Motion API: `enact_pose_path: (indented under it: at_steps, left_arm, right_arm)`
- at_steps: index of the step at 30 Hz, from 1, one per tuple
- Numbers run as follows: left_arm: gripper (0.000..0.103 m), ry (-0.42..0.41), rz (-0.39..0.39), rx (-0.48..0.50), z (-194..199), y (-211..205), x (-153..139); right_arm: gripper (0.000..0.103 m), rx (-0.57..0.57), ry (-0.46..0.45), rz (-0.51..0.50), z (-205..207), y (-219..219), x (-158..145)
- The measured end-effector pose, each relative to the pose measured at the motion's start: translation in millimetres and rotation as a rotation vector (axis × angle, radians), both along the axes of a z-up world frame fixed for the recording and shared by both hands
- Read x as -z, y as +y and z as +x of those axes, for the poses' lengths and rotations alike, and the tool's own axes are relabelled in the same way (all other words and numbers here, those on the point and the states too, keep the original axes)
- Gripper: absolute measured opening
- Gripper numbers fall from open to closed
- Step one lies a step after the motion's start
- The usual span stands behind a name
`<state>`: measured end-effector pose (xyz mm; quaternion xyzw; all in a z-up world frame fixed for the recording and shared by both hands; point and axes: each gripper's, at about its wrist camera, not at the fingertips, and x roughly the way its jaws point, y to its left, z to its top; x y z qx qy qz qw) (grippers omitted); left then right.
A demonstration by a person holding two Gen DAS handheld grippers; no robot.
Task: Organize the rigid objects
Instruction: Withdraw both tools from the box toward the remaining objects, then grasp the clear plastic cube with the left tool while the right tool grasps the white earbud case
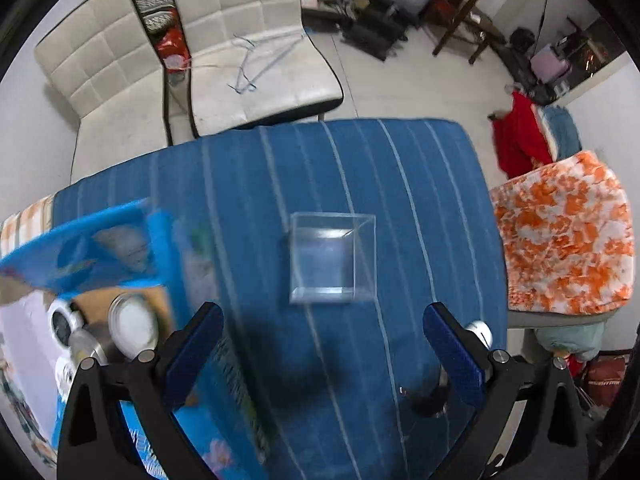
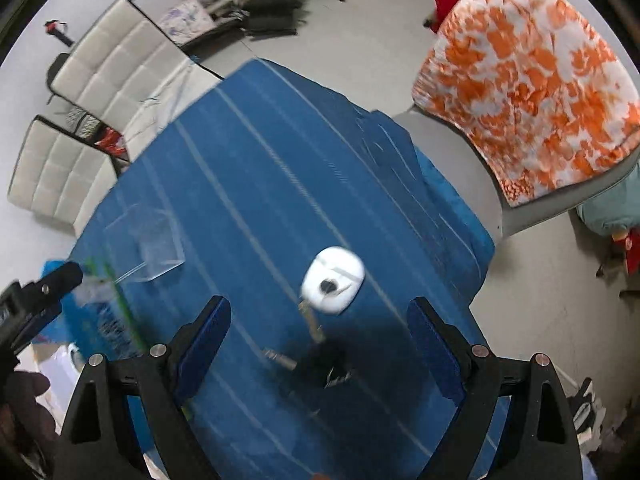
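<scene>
Jaws: both wide, empty | left gripper [image 1: 324,344] over clear box [image 1: 332,258] | right gripper [image 2: 320,340] over white case [image 2: 334,286]

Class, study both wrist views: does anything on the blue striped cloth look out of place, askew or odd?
Nothing looks spilled or broken. The clear box stands empty and upright mid-table, while the white rounded case and a small dark item beside it lie loose on the cloth, not yet put away. Both views are motion-blurred.
</scene>
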<state>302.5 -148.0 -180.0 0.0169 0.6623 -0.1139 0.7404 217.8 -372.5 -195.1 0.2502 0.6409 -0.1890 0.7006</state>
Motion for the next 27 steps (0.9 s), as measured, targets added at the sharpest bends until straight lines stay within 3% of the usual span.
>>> enact_pose_path:
  at_steps: [6, 10, 12, 13, 14, 15, 16, 23, 27]
  left_arm:
    - [0.102, 0.079, 0.083, 0.054, 23.3, -30.1, 53.0]
    - [0.102, 0.119, 0.101, 0.067, 25.9, -36.1, 76.5]
    - [0.102, 0.135, 0.110, 0.073, 29.2, -39.3, 86.2]
    - [0.101, 0.139, 0.115, 0.076, 29.8, -40.3, 90.2]
    - [0.097, 0.138, 0.118, 0.079, 30.3, -40.9, 92.9]
    - [0.076, 0.131, 0.122, 0.084, 30.6, -41.9, 94.4]
    - [0.061, 0.125, 0.141, 0.091, 30.2, -43.2, 96.9]
    - [0.061, 0.082, 0.143, 0.107, 15.2, -45.6, 88.4]
    - [0.061, 0.033, 0.126, 0.125, -3.8, -44.1, 65.2]
  right_arm:
    - [0.092, 0.077, 0.083, 0.077, 14.1, -22.8, 61.4]
    - [0.091, 0.105, 0.126, 0.109, 15.1, -21.7, 84.5]
    - [0.080, 0.106, 0.146, 0.121, 15.3, -18.2, 93.5]
    - [0.068, 0.103, 0.174, 0.111, 15.6, -15.2, 98.8]
    - [0.061, 0.100, 0.163, 0.078, 16.1, -12.9, 95.0]
    - [0.057, 0.097, 0.168, 0.052, 16.5, -11.0, 92.8]
    - [0.055, 0.095, 0.173, 0.032, 16.7, -9.0, 91.8]
    - [0.052, 0.062, 0.161, -0.048, 15.0, 1.9, 84.9]
    - [0.050, 0.027, 0.142, -0.060, 8.0, 5.5, 76.6]
